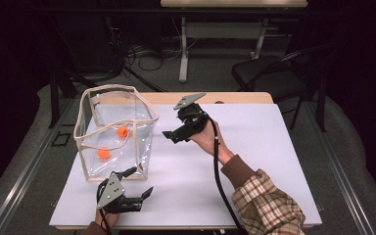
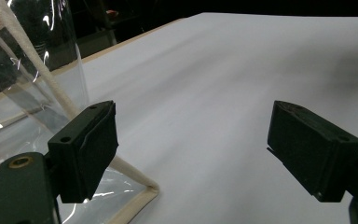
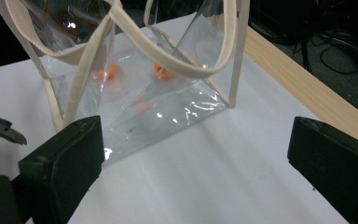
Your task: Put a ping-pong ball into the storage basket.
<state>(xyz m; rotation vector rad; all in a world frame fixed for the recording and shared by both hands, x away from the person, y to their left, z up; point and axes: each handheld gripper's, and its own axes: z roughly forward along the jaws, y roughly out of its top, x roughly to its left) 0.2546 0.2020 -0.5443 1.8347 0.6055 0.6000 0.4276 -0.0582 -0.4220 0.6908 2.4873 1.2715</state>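
Both grippers gaped wide, gripping nothing: our left gripper [image 1: 138, 192] beside the clear bag [image 1: 115, 132], right gripper [image 1: 172, 135] facing it. We judged grabbing the cream rim [image 3: 177, 63] squarely best, sparing the 2 orange balls [image 1: 122, 131].

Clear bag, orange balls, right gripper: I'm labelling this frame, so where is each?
Clear bag [image 1: 144, 111]: high view, on its cream-trimmed top rim.
Orange balls [image 1: 123, 131]: high view, on the farther ball inside the bag.
Right gripper [image 1: 169, 136]: high view, midway between its open jaws.
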